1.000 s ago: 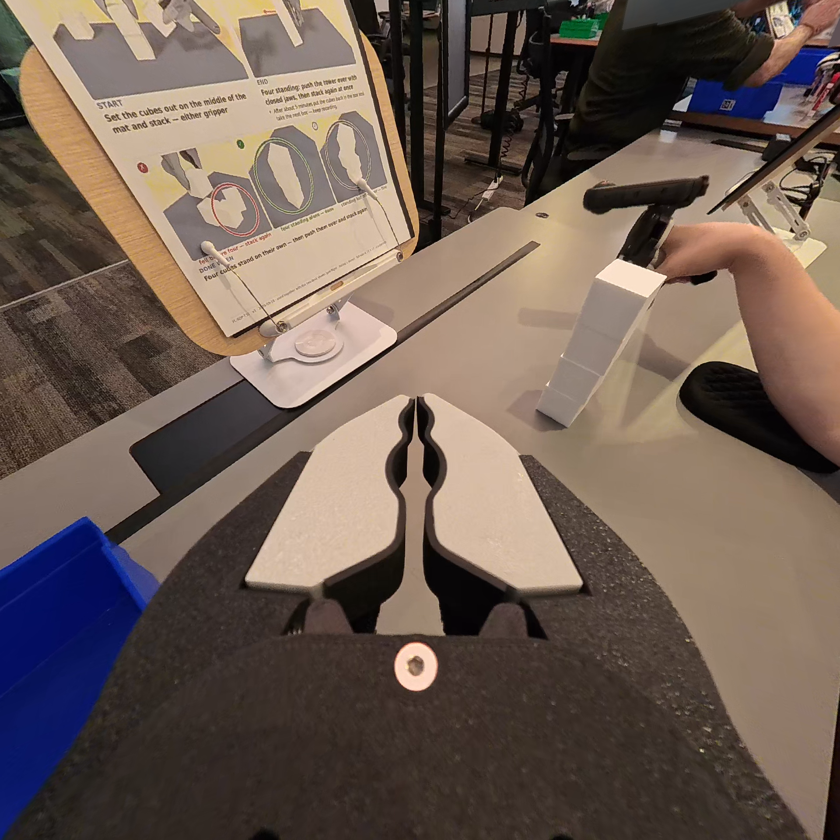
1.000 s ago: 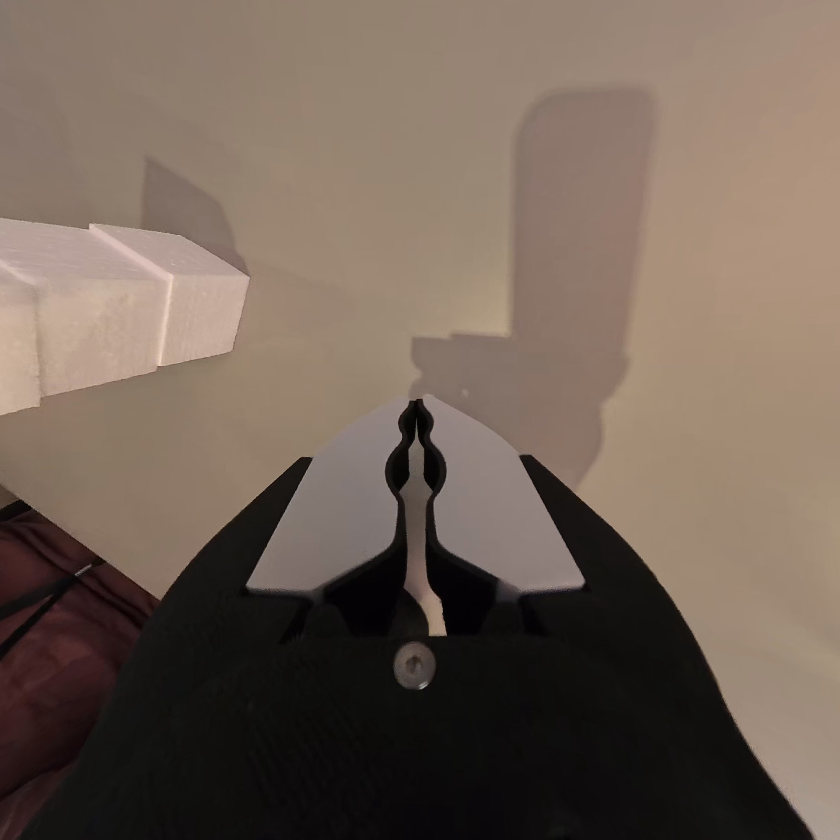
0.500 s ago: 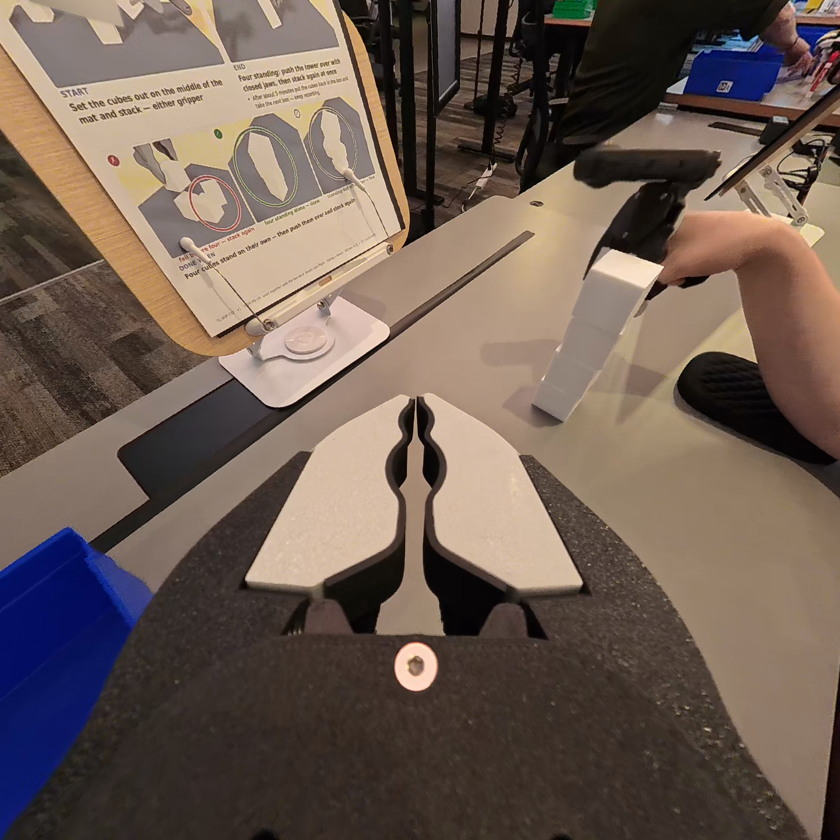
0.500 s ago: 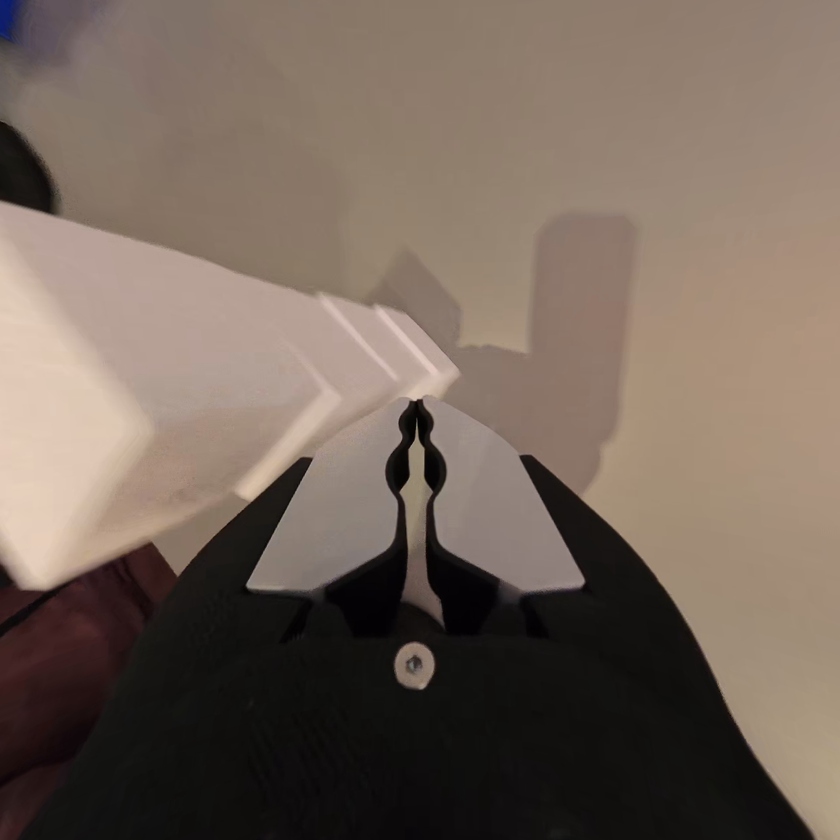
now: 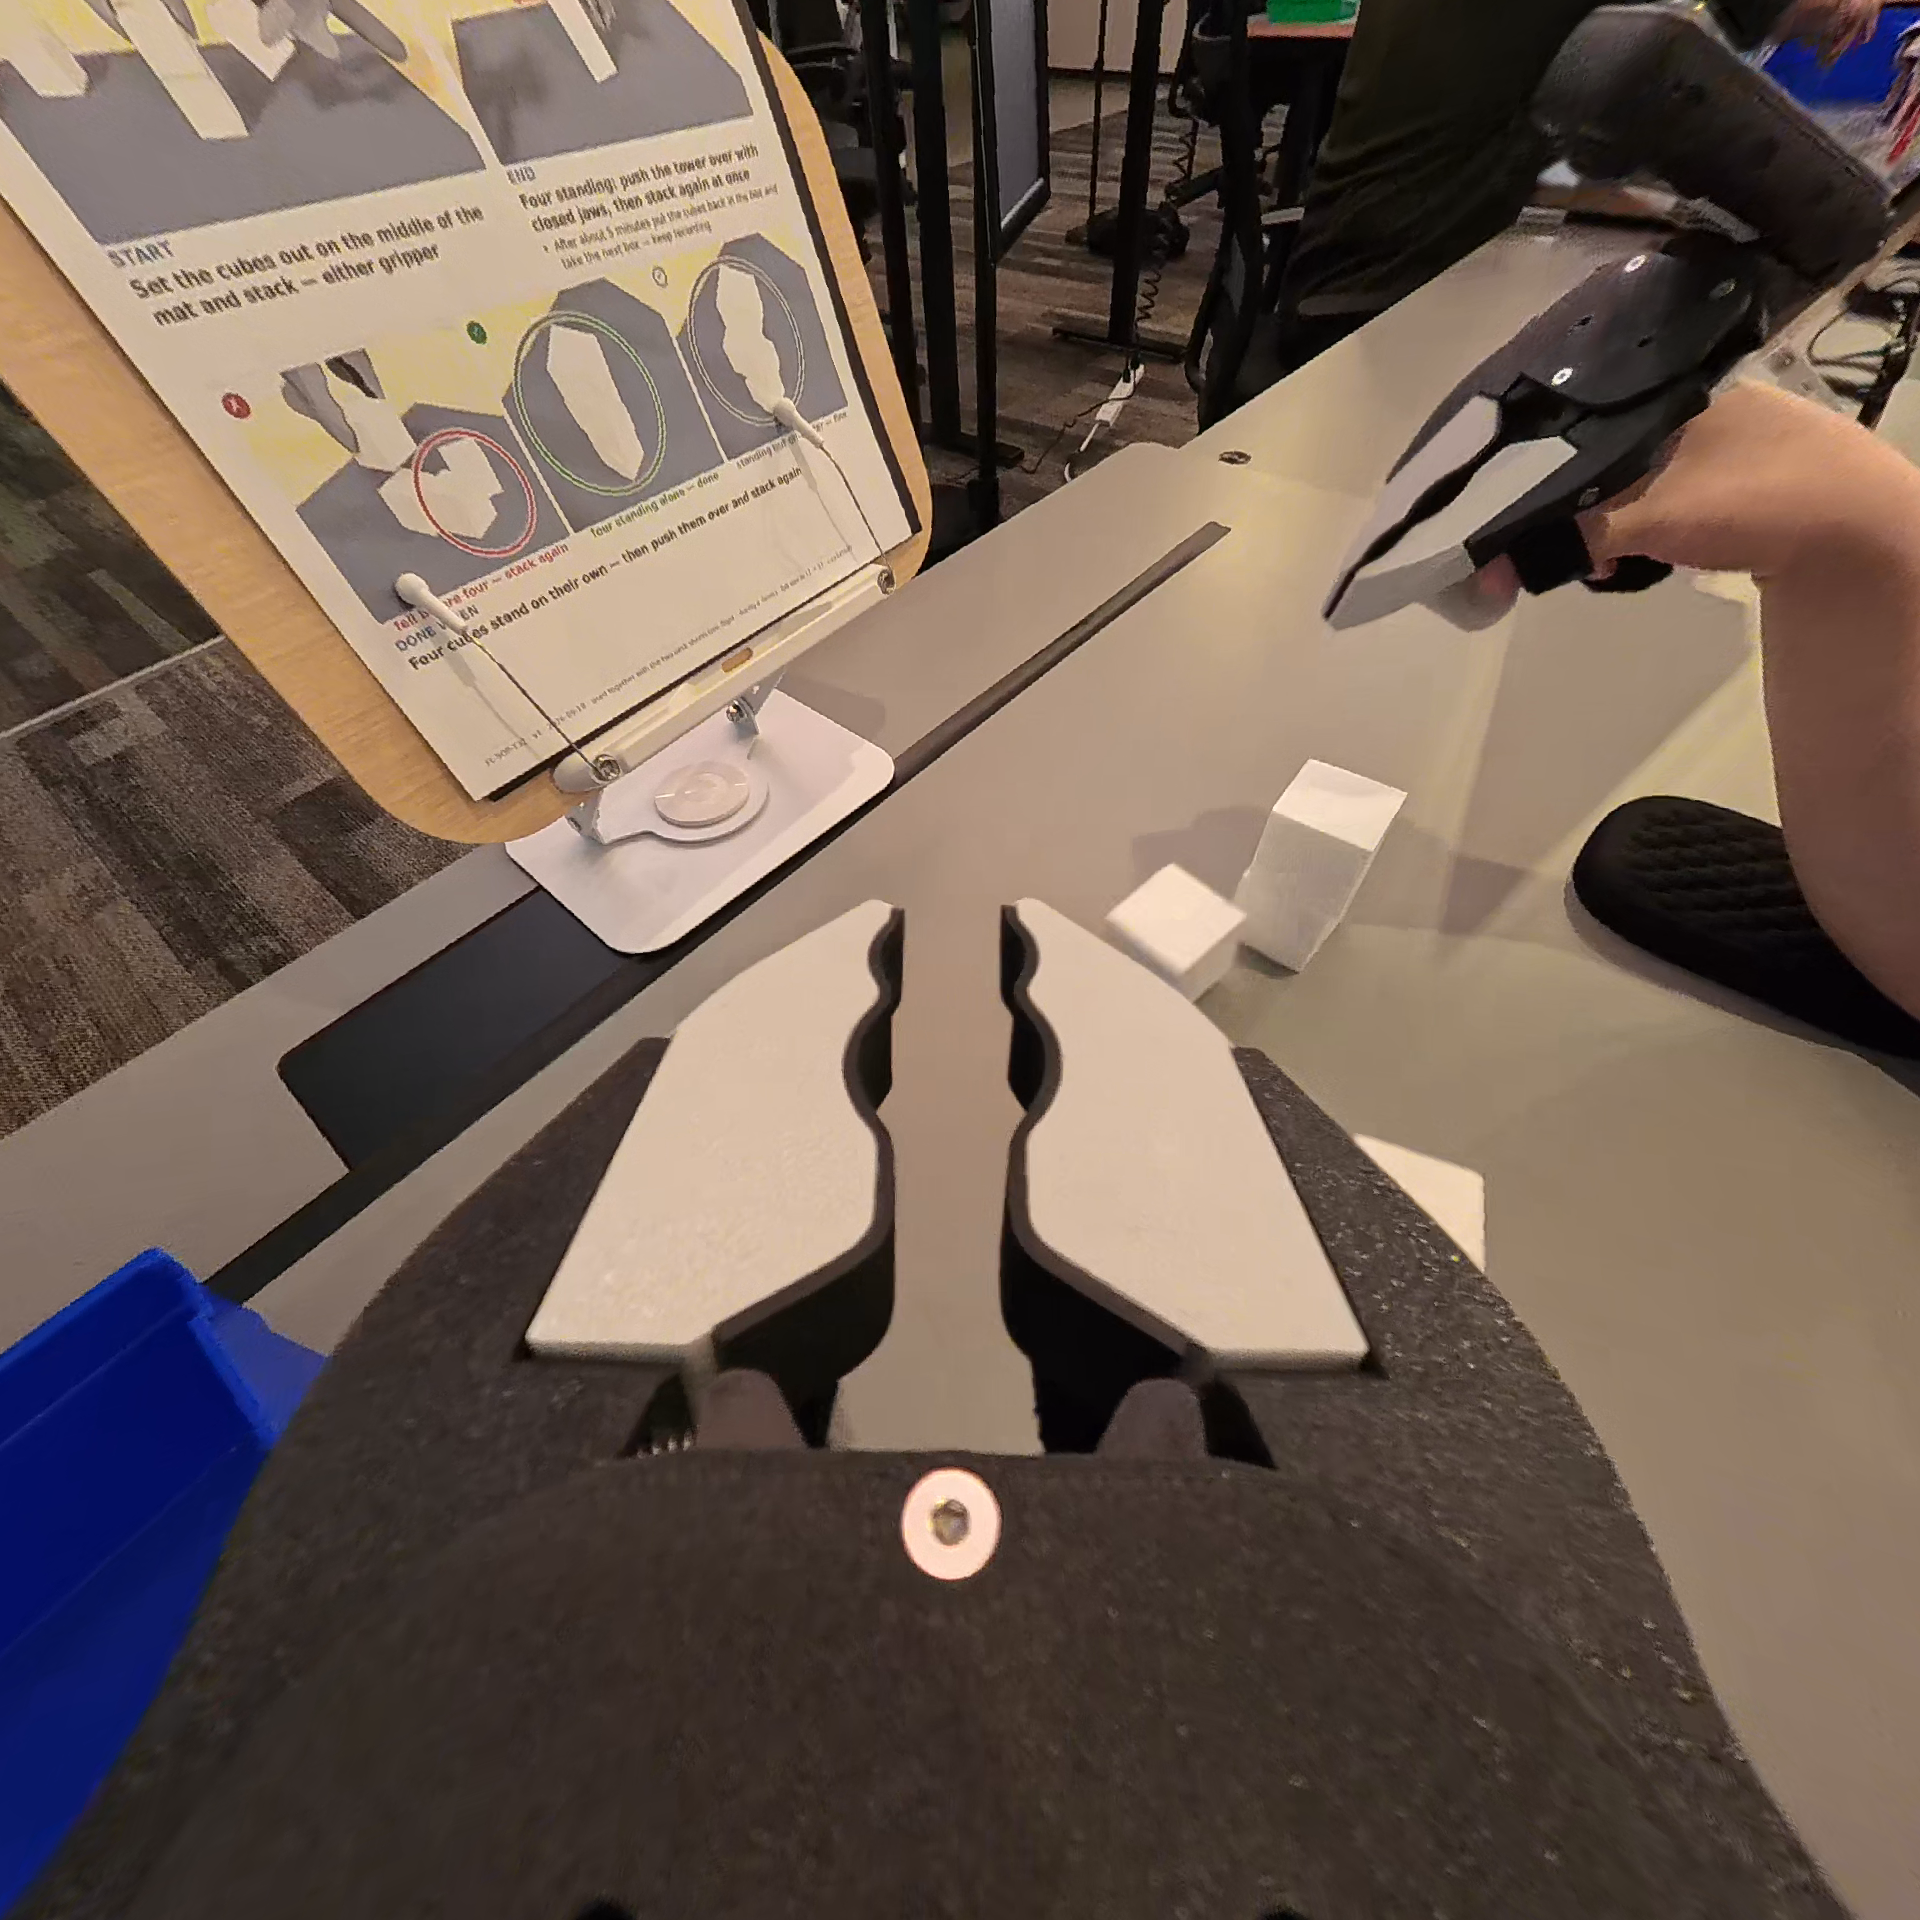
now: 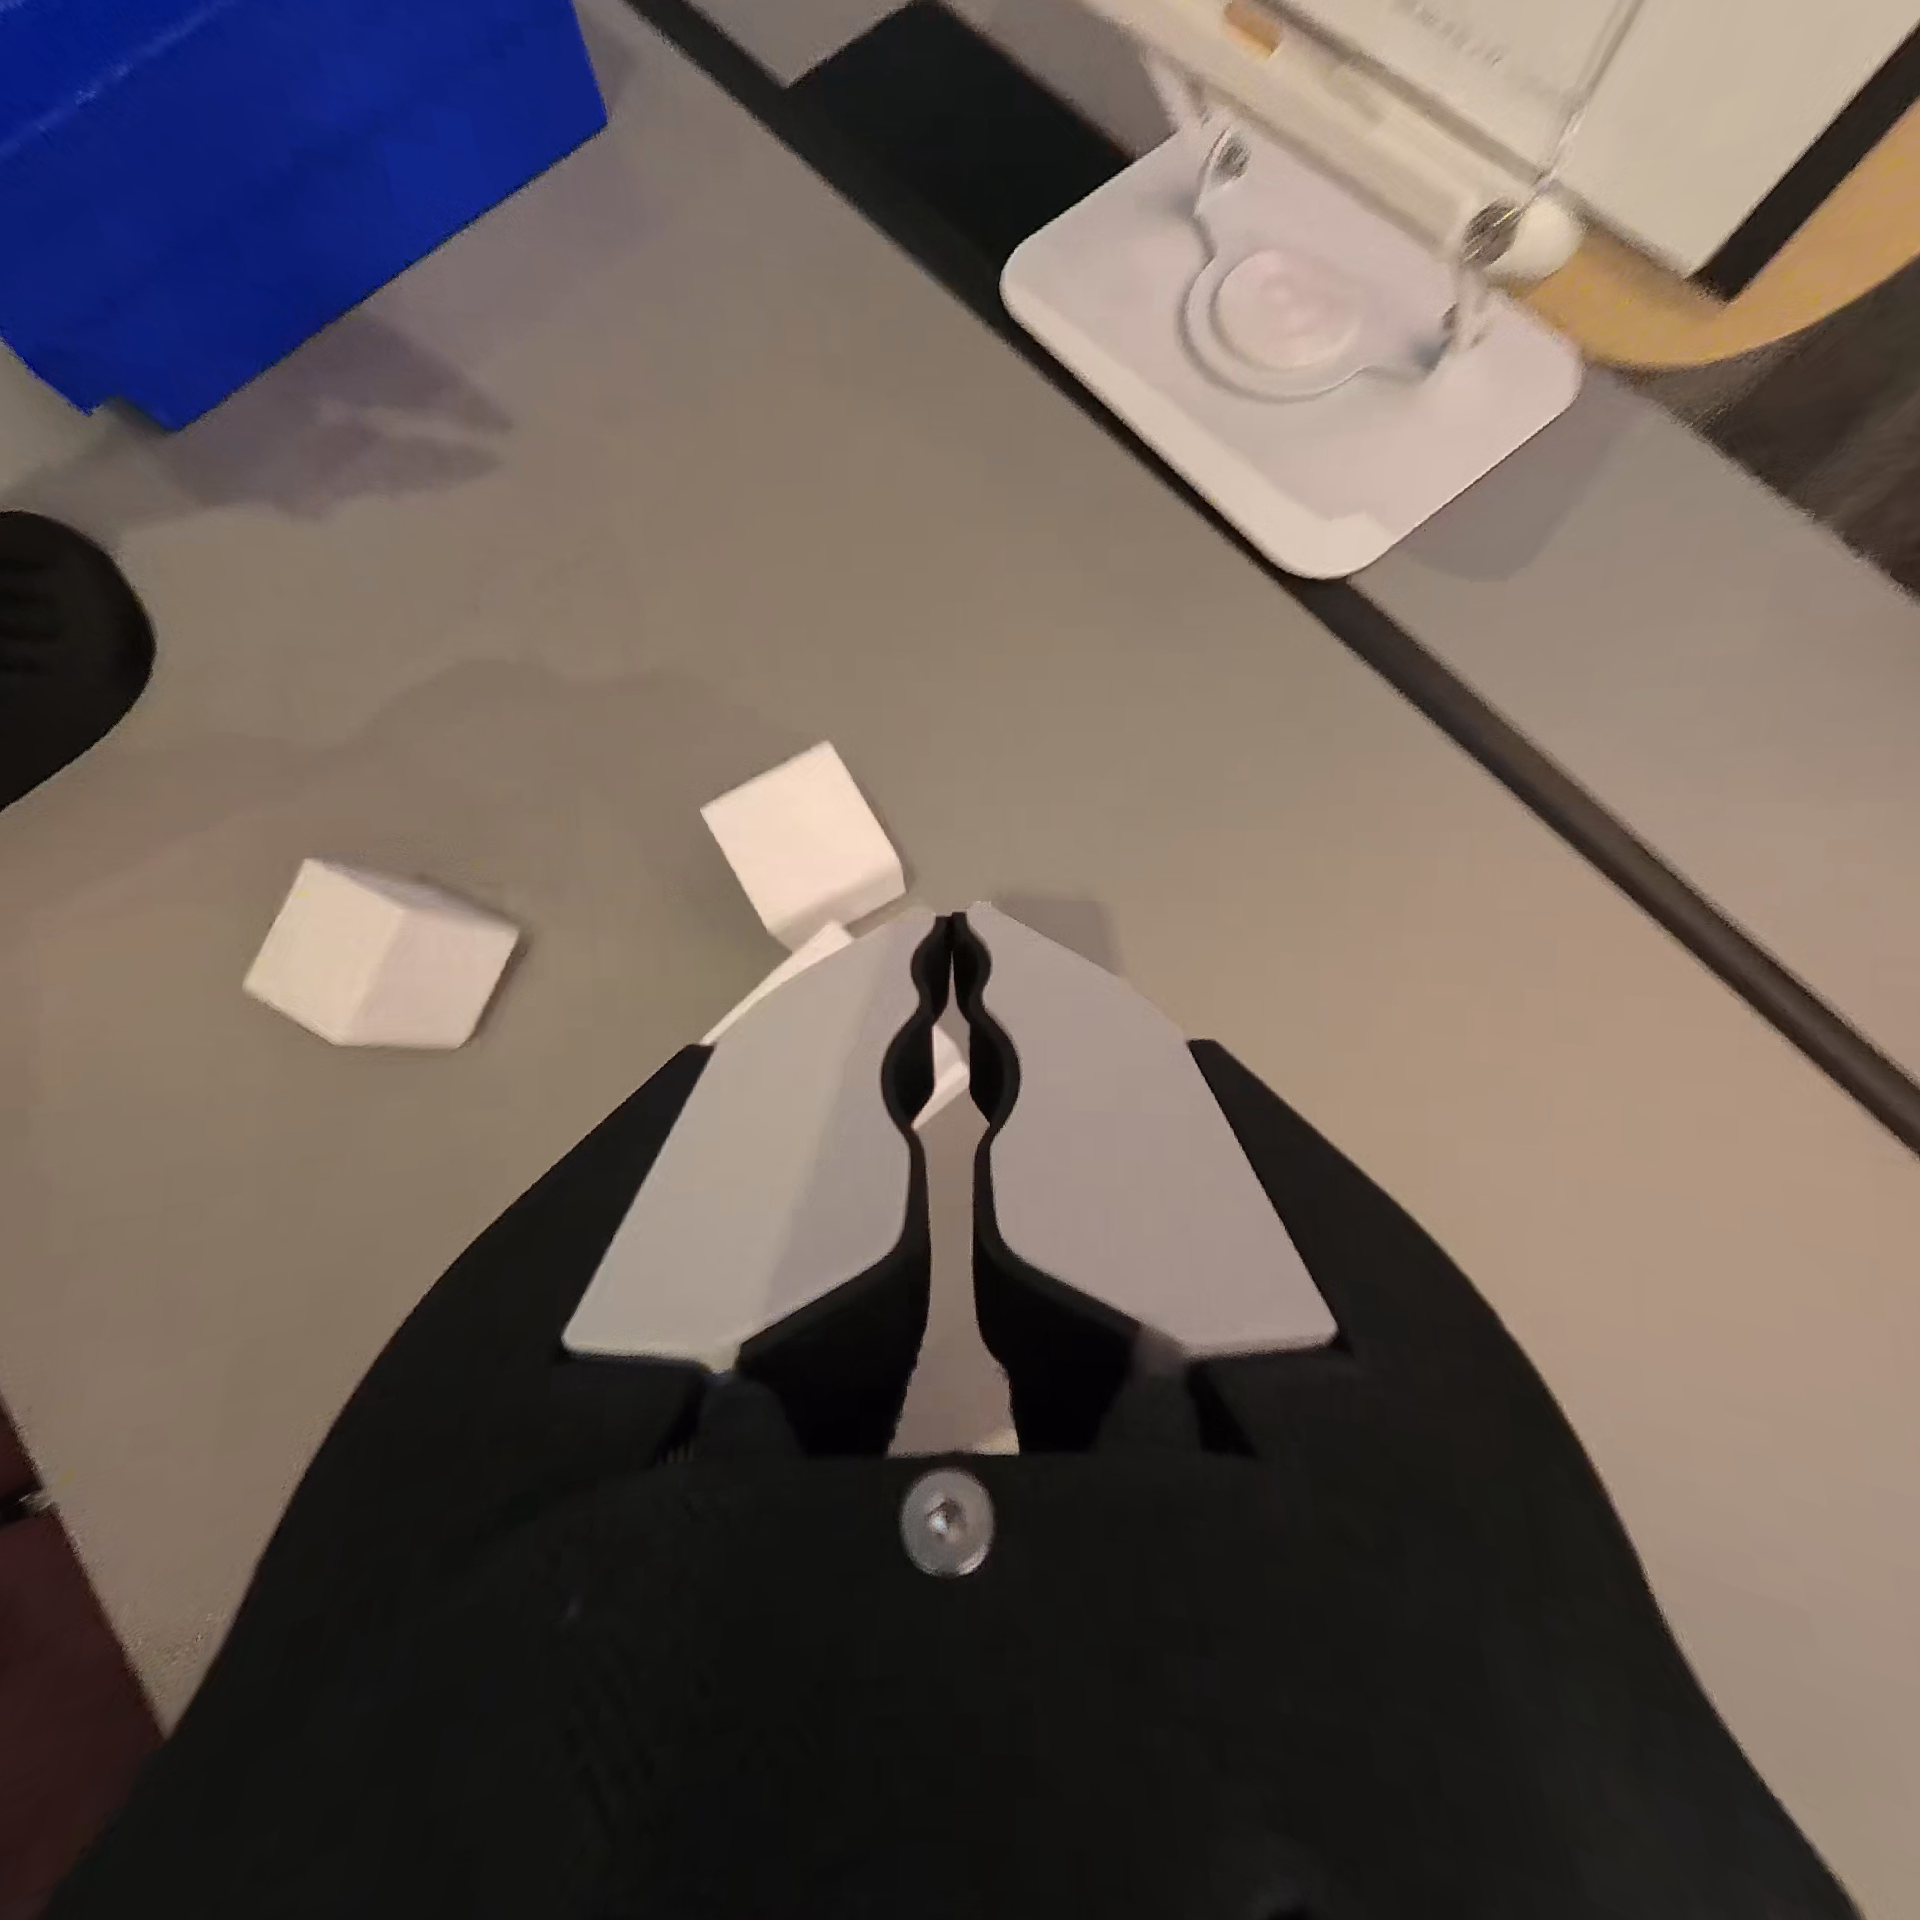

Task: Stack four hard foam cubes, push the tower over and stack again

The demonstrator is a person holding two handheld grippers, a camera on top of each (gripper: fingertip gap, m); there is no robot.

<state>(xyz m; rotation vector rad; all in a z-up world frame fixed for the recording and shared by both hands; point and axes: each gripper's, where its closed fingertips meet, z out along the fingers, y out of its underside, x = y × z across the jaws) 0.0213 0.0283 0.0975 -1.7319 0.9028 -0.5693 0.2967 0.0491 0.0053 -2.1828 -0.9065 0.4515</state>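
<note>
White foam cubes, toppled, scattered

Gripper: the right gripper fills the lower half of the right wrist view, black body, two pale grey fingers with their tips meeting, nothing between them.
Table: grey table, crossed by a dark strip at the upper right.
Cubes: one white cube lies just beyond the fingertips; another cube lies tilted, well to its left; a third white block shows partly behind the left finger.
Bin: blue bin, upper left corner.
Stand: white stand base, upper right, holding a wooden board.
Pad: black pad at the left edge.
</note>
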